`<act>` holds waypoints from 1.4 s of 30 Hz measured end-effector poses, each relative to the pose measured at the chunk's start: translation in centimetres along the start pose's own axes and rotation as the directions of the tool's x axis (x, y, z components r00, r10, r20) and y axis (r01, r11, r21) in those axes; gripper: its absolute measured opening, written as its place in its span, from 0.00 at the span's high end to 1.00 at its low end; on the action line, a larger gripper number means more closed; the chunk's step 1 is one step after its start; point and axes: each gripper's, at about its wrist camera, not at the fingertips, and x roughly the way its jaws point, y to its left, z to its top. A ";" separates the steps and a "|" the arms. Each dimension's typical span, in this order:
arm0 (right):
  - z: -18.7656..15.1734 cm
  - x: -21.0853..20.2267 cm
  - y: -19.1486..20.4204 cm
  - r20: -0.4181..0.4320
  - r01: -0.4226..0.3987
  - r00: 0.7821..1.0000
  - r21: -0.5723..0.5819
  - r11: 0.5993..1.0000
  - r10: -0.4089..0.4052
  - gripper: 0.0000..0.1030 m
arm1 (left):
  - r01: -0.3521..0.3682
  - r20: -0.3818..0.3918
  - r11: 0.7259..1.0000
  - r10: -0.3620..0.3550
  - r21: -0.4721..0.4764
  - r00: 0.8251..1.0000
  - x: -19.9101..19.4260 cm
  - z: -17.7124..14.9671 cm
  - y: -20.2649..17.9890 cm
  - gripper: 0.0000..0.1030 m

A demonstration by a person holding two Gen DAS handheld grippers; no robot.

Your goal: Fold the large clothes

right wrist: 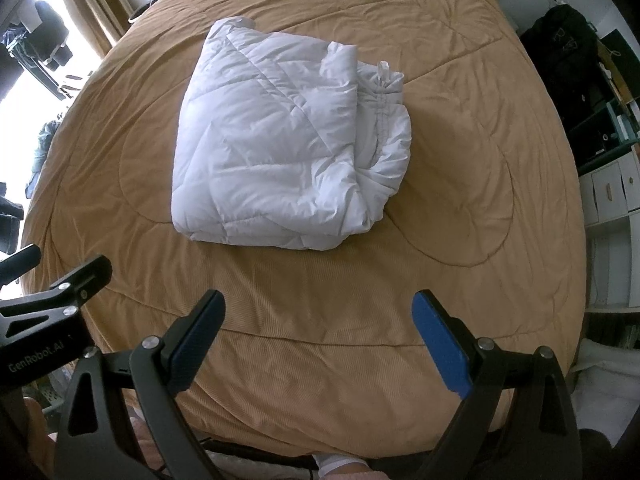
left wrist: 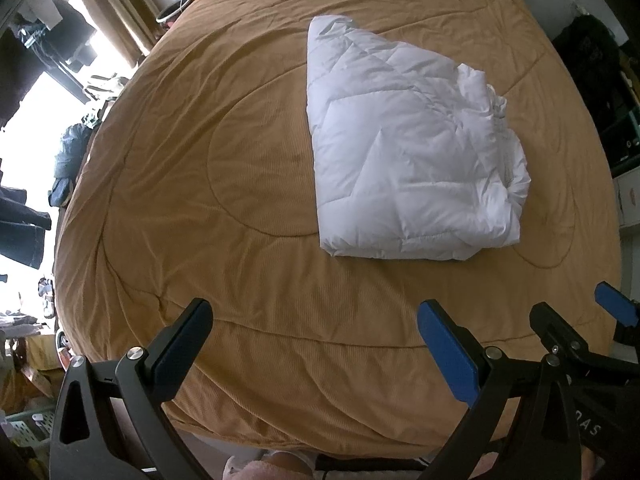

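Coat point(left wrist: 408, 148) lies folded on the bed point(left wrist: 240, 200), well ahead of both grippers. It is white and puffy, with stitched lines that make soft squares and slanted shapes. Its top is smooth and flat. Its near edge is a thick, straight fold. On the side to the right of the left gripper point(left wrist: 316, 344) the coat is bunched and wrinkly, with layers stacked up. In the right wrist view the same coat point(right wrist: 280, 152) sits ahead and a little to the left, and a small white loop point(right wrist: 383, 69) sticks up from the crinkled side.

The bed cover is tan cloth with tiny ribs, like corduroy. It has long curved seams and many soft wrinkles. Its near edge hangs down just under the grippers.

The left gripper is spread wide and holds nothing. Its fingers are black metal with flat blue pads point(left wrist: 448, 352). It hangs above the near part of the bed, apart from the coat. The right gripper point(right wrist: 320, 336) is spread wide too, with nothing between its blue pads point(right wrist: 440, 344). It also hangs over the near part of the bed, clear of the coat. Each gripper peeks into the other's view at the side.

Dark clothes point(left wrist: 52, 40) hang by a bright window, far to the left. White drawers point(right wrist: 612, 192) stand off to the right.
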 end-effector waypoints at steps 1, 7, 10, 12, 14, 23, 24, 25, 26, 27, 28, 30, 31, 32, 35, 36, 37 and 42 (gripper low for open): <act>0.0 0.1 -0.1 -0.001 -0.001 1.000 0.000 1.000 0.001 0.08 | 0.003 -0.002 1.000 -0.003 -0.001 1.000 0.0 -0.1 0.0 0.01; -0.1 0.2 -0.1 -0.008 -0.006 1.000 -0.004 1.000 0.006 0.08 | 0.004 -0.010 1.000 -0.004 -0.004 1.000 0.2 0.0 0.1 0.01; -0.1 0.2 0.0 -0.009 -0.005 1.000 -0.002 1.000 0.005 0.08 | 0.003 -0.014 1.000 -0.003 -0.002 1.000 0.3 0.0 0.1 0.01; -0.1 0.2 0.0 -0.010 -0.006 1.000 -0.002 1.000 0.006 0.08 | 0.003 -0.017 1.000 -0.003 -0.002 1.000 0.3 0.0 0.0 0.01; -0.2 0.2 0.0 -0.011 -0.006 1.000 -0.001 1.000 0.006 0.08 | 0.006 -0.020 1.000 -0.006 -0.004 1.000 0.4 0.0 0.0 0.01; -0.3 0.3 0.2 -0.017 -0.004 1.000 -0.003 1.000 0.004 0.08 | 0.007 -0.028 1.000 -0.007 -0.006 1.000 0.5 0.0 -0.1 0.01; -0.3 0.3 0.2 -0.017 -0.004 1.000 -0.004 1.000 0.004 0.08 | 0.007 -0.029 1.000 -0.007 -0.006 1.000 0.5 0.0 -0.1 0.01; -0.2 0.3 0.2 -0.017 -0.004 1.000 -0.004 1.000 0.004 0.08 | 0.007 -0.029 1.000 -0.007 -0.006 1.000 0.5 0.0 -0.1 0.01; -0.3 0.3 0.2 -0.017 -0.003 1.000 -0.004 1.000 0.003 0.08 | 0.007 -0.029 1.000 -0.007 -0.007 1.000 0.5 0.0 -0.1 0.01; -0.3 0.3 0.2 -0.018 -0.003 1.000 -0.003 1.000 0.003 0.08 | 0.007 -0.029 1.000 -0.008 -0.007 1.000 0.5 0.0 -0.1 0.01; -0.2 0.3 0.2 -0.018 -0.005 1.000 -0.003 1.000 0.004 0.08 | 0.008 -0.030 1.000 -0.008 -0.006 1.000 0.5 0.0 -0.1 0.01; -0.2 0.3 0.2 -0.018 -0.005 1.000 -0.004 1.000 0.005 0.08 | 0.008 -0.031 1.000 -0.008 -0.005 0.999 0.6 -0.1 -0.1 0.01; -0.3 0.3 0.2 -0.018 -0.004 1.000 -0.003 1.000 0.004 0.08 | 0.008 -0.032 1.000 -0.009 -0.005 0.999 0.6 -0.1 -0.2 0.01; -0.3 0.3 0.2 -0.017 -0.004 1.000 -0.004 1.000 0.004 0.08 | 0.008 -0.033 1.000 -0.009 -0.005 0.999 0.6 -0.2 -0.2 0.01; -0.2 0.3 0.2 -0.017 -0.004 1.000 -0.005 1.000 0.004 0.08 | 0.008 -0.035 1.000 -0.008 -0.005 0.999 0.6 -0.2 -0.2 0.01; -0.2 0.3 0.2 -0.018 -0.004 1.000 -0.004 1.000 0.004 0.08 | 0.008 -0.035 1.000 -0.008 -0.006 0.999 0.6 -0.1 -0.2 0.01; -0.2 0.3 0.2 -0.019 -0.004 1.000 -0.004 1.000 0.004 0.08 | 0.007 -0.035 1.000 -0.007 -0.006 0.999 0.6 -0.1 -0.2 0.01; -0.5 0.5 0.1 -0.021 -0.005 1.000 -0.004 1.000 0.004 0.07 | 0.008 -0.039 1.000 -0.008 -0.005 0.999 0.7 -0.1 -0.2 0.01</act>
